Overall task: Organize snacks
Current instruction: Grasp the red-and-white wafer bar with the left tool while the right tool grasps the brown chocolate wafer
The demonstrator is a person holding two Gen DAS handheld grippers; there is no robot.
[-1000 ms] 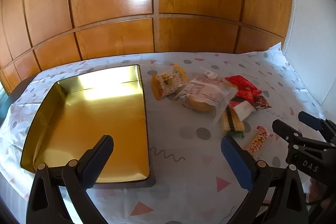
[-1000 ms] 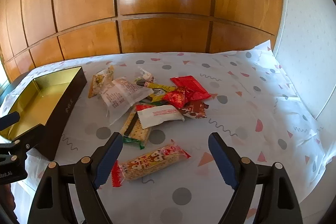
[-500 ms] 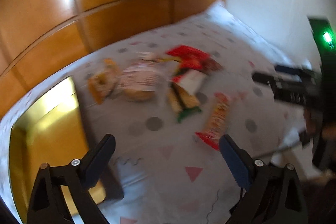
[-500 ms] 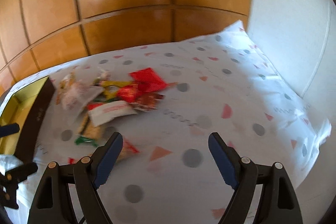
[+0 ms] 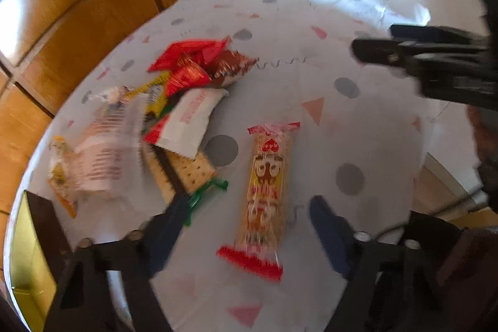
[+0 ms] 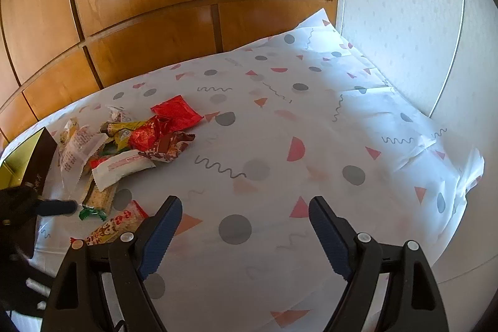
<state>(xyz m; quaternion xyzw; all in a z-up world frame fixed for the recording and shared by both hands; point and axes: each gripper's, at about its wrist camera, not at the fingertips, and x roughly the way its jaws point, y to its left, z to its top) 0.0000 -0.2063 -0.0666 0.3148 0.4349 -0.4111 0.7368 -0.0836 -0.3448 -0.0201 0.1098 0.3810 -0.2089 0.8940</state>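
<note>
A long cracker pack (image 5: 267, 195) with red crimped ends and cartoon print lies flat on its own on the tabletop, apart from the heap. In the heap, a white wrapper with red lettering (image 5: 190, 120) rests on a clear pack of square crackers with a green end (image 5: 186, 173). Behind these lie crumpled red foil packets (image 5: 190, 58), a brown-and-white one (image 5: 232, 67) and a yellow one (image 5: 154, 91). At the left edge, a clear printed bag (image 5: 102, 151) overlaps an orange-edged packet (image 5: 60, 176).

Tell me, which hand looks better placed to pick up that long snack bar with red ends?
Left. The left gripper straddles the long snack bar, jaws closing around it. The right gripper points at bare tablecloth.
</note>
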